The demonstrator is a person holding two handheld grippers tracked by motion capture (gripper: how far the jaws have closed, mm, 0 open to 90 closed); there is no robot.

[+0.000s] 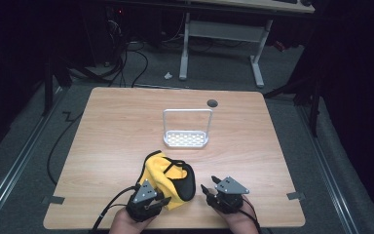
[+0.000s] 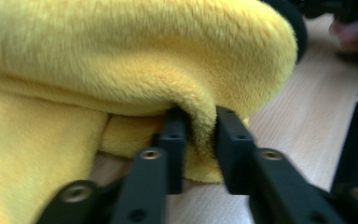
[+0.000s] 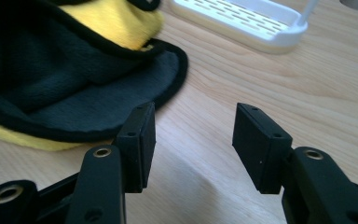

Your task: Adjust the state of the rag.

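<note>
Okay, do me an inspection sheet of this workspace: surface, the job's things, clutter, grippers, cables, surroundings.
Surface: light wooden table, a round dark hole near its far edge.
Job's things: yellow fleece cloth with black trim, bunched at the near edge.
Clutter: white slotted rack with a wire hoop at mid-table, apart from the cloth.
Grippers: left gripper has a fold of the yellow cloth between its jaws, pads against it; right gripper is open over bare wood beside the black edge.
Cables: black cable trails from the left gripper; more lie on the floor.
Surroundings: dark room, grey carpet, white-legged desk behind.
</note>
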